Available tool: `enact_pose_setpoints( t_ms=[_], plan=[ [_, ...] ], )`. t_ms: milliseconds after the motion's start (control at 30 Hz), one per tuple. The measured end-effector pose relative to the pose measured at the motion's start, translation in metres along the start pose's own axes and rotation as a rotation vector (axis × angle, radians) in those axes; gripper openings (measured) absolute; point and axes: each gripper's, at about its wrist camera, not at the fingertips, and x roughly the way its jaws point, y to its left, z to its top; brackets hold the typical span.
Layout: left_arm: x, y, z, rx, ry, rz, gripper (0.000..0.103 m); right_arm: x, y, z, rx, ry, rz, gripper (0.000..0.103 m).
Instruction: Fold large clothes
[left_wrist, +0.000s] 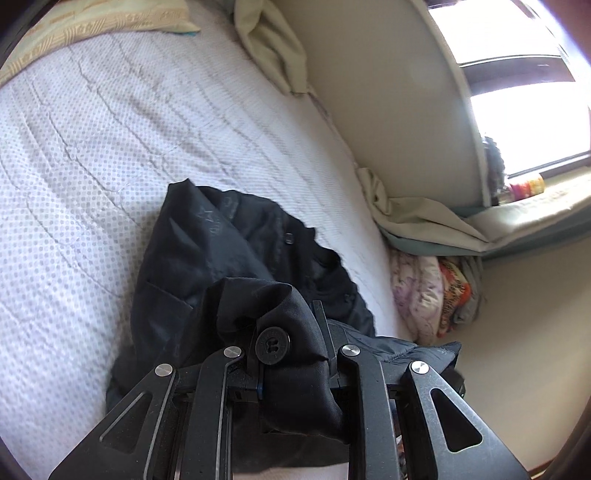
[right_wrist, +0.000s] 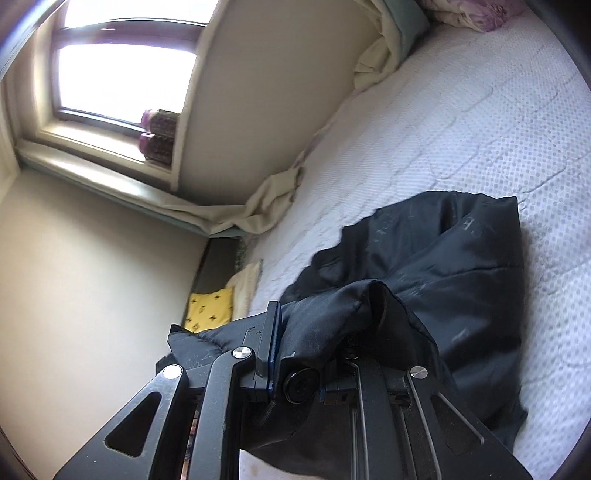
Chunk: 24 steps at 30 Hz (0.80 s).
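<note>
1. Left tongs (left_wrist: 291, 354) clamped on jacket (left_wrist: 221, 251) hem by button (left_wrist: 272, 346), bottom centre.
2. Right tongs (right_wrist: 303, 369) clamped on hem too; rest trailing over bed (right_wrist: 461, 122), centre right.
3. Risk: slick cloth slipping out under drag; fold skewing.

- Daylight pours in from the window (left_wrist: 517, 92), which is blown out to plain white in both views.
- The mattress (left_wrist: 110, 147) is evenly lit, with soft shadows.
- The black garment (right_wrist: 461, 258) shows motion blur at its edges.
- Fisheye bending curves the walls; the corners darken.
</note>
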Motion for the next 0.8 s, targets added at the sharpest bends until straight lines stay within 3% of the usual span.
enact_pose_setpoints(
  t_ms=[167,433,533,633,700,800],
  plan=[
    [0.02,0.011,0.005,-0.007,-0.011,-0.012,0.033,0.019,-0.022,0.009,0.029,-0.007,-0.042,0.012],
    [0.033,0.005,0.0,0.07,-0.023,0.025,0.06,0.038,-0.03,0.009,-0.017,-0.021,-0.161,0.016],
    [0.025,0.003,-0.001,0.055,-0.033,-0.012,0.067,0.036,-0.033,0.011,0.002,-0.019,-0.156,0.018],
    [0.015,0.002,0.0,0.018,-0.042,-0.102,0.08,0.032,-0.037,0.013,0.035,-0.024,-0.132,0.022],
    [0.008,0.003,0.001,-0.005,-0.048,-0.131,0.082,0.027,-0.04,0.015,0.062,-0.03,-0.111,0.025],
    [-0.002,0.004,0.003,-0.013,-0.079,-0.11,0.083,0.021,-0.043,0.017,0.103,-0.042,-0.073,0.033]
  ],
)
